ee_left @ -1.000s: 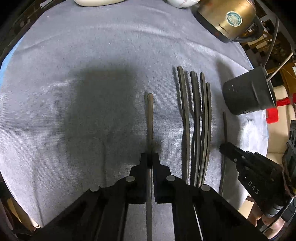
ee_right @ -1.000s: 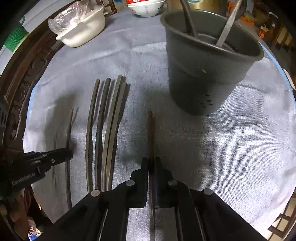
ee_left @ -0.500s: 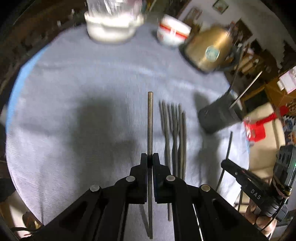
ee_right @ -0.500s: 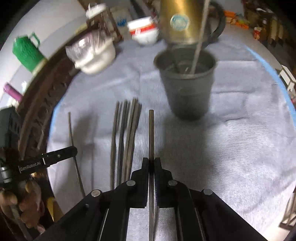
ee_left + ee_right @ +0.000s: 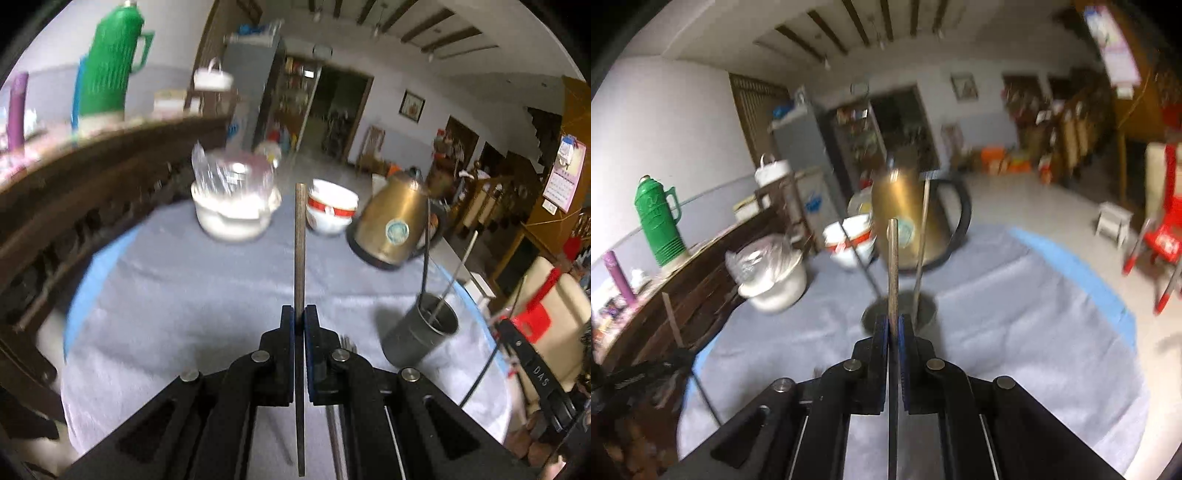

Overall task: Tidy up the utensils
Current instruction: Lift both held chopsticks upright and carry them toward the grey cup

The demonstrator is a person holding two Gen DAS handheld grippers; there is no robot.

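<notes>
Both tools clamp one chopstick each, left tool [image 5: 299, 317] on its chopstick [image 5: 300, 240], right tool [image 5: 893, 325] on its chopstick [image 5: 892, 266], shafts running forward along the fingers; the grey holder cup [image 5: 900, 308] stands toward the desk's right edge, apparently (blurred) nearer the right tool.

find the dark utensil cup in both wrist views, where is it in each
Left wrist view: the dark utensil cup stands lower right on the grey cloth, two utensils sticking up from it.
Right wrist view: the same cup sits at centre, mostly hidden behind the right tongs and the stick they hold.
Shared landmark: the gold kettle, beyond the cup in both.
</notes>
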